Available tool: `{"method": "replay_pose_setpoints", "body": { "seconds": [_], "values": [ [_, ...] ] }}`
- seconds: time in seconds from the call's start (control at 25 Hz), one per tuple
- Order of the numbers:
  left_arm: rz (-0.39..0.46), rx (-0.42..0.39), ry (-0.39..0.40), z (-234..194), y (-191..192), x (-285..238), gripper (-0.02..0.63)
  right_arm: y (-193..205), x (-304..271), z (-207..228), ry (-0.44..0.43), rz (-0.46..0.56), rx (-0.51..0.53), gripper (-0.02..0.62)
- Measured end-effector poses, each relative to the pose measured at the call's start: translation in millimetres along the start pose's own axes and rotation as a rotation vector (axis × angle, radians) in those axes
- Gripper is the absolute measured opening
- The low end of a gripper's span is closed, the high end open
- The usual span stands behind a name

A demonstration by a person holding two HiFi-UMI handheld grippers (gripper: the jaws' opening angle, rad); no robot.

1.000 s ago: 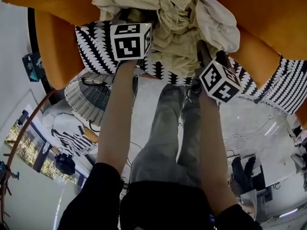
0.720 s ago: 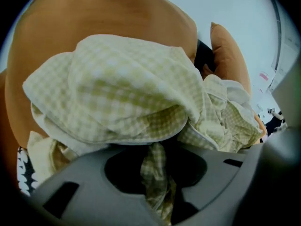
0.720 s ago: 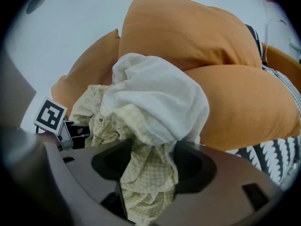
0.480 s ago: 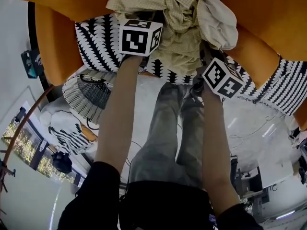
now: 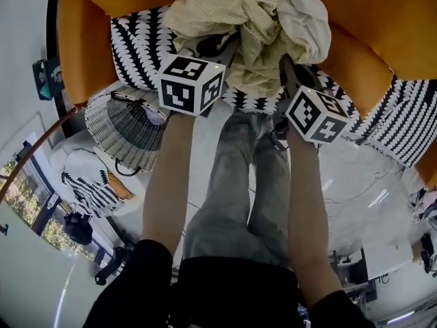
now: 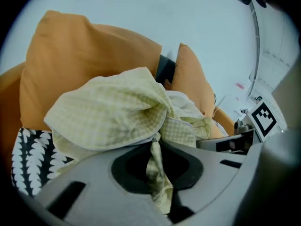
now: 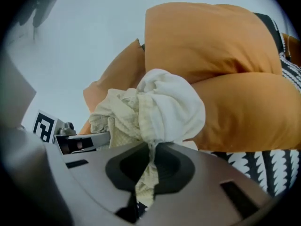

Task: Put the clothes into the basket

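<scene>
- At the far left of the head view, a woven black-and-white basket (image 5: 126,139) sits on the floor. A white cushion with a black-patterned band (image 5: 92,183) lies just beside it.
- The orange armrest (image 5: 78,53) of the sofa rises above the basket, between it and the seat. A black-and-white patterned cover (image 5: 140,43) hangs over the seat's front edge there.
- The left gripper (image 5: 218,46) reaches over that cover. Its jaws have just been closing and are pinched on a fold of pale yellow checked cloth, which runs down between them in the left gripper view.
- The clothes (image 5: 252,19) are one crumpled bundle of yellow check and white fabric on the sofa seat, well apart from the basket. The bundle is wider than it is deep, and its long axis runs side to side between the two grippers. No end of it points anywhere clearly.
- The right gripper (image 5: 285,70) has also just been closing and is clamped on a twisted strand at the white end of the bundle.
- Orange back cushions (image 5: 382,26) stand behind and to the right of the bundle, and more patterned cover lies below them.
- The person's grey trouser legs (image 5: 239,183) stand before the seat.
</scene>
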State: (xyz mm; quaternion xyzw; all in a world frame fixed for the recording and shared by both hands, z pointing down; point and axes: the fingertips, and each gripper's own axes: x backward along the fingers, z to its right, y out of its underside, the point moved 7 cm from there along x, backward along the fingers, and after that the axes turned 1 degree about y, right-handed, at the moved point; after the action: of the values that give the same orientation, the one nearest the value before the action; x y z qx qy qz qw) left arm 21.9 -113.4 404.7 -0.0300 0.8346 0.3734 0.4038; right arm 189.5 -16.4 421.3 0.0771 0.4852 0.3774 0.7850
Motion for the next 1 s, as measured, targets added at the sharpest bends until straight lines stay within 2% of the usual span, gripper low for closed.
{"method": "replay_pose_setpoints", "body": {
  "seconds": [0.28, 0.52, 0.72, 0.88, 1.0],
  "values": [
    [0.110, 0.094, -0.021, 50, 24, 49, 0.040, -5, 50, -12, -0.052, 0.030, 0.125, 0.025],
    [0.181, 0.140, -0.072, 92, 61, 95, 0.040, 18, 105, -27, -0.103, 0.037, 0.232, 0.025],
    [0.244, 0.228, -0.131, 113, 96, 134, 0.038, 34, 130, -43, -0.156, 0.012, 0.290, 0.025],
    [0.262, 0.271, -0.190, 113, 124, 184, 0.038, 50, 138, -80, -0.214, -0.003, 0.326, 0.025],
    [0.314, 0.307, -0.266, 94, 139, 225, 0.038, 57, 122, -125, -0.286, -0.028, 0.389, 0.025]
  ]
}}
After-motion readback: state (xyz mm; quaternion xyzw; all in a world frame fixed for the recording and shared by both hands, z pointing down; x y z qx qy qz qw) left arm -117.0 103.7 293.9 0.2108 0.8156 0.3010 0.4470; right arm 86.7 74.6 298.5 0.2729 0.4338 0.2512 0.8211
